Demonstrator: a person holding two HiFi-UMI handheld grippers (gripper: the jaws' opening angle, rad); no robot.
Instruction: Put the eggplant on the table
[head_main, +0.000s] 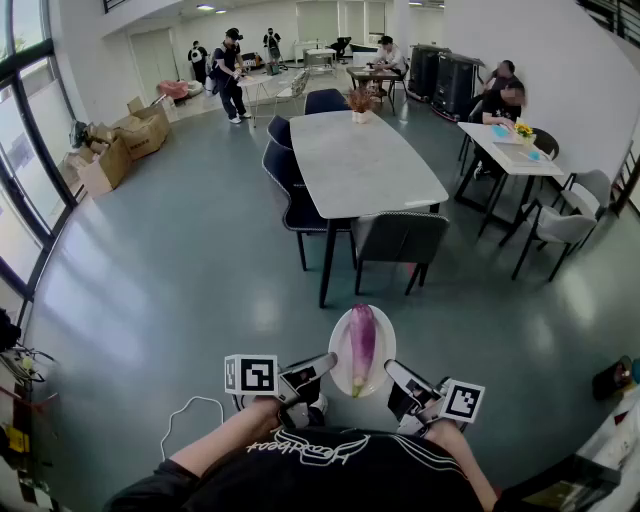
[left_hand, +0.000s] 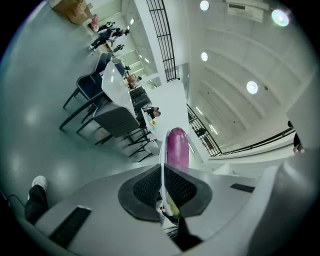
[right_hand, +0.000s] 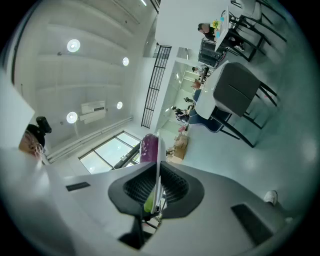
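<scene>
Left gripper (head_main: 328, 361) clamped hard on the left rim of a white plate (head_main: 384, 340); right gripper (head_main: 392, 369) clamped hard on the right rim. In both gripper views, thin plate edge pinched between the black pads, pads closed right down onto it. Eggplant (head_main: 362, 338) lying lengthwise on the plate, between the two grippers, green stem end toward the person, purple tip pointing away. Plate held clear above the grey floor (head_main: 180, 290).

Edges and room: long white table (head_main: 360, 165) well ahead of the grippers, near short edge facing them. Top mostly bare, only a flower pot (head_main: 360, 103) at the far end. Open floor between grippers and table. Grey chair (head_main: 400, 238) at the table's near end, ahead of the right gripper. Dark blue chairs (head_main: 292, 190) along the side ahead-left of the left gripper.

Writing: white script lettering (head_main: 300, 447) on the black shirt just below the grippers, upside down, not readable. Black-and-white square markers on the left cube (head_main: 250, 374) and right cube (head_main: 462, 400).

Around: white cable (head_main: 190, 408) looped on the floor left of the left gripper. Cardboard boxes (head_main: 125, 145) far ahead-left by the windows. Second table (head_main: 510, 148) far ahead-right with yellow flowers (head_main: 523, 131), a seated person (head_main: 503, 92) beside it. Standing people (head_main: 228, 70) at the far end of the room.
</scene>
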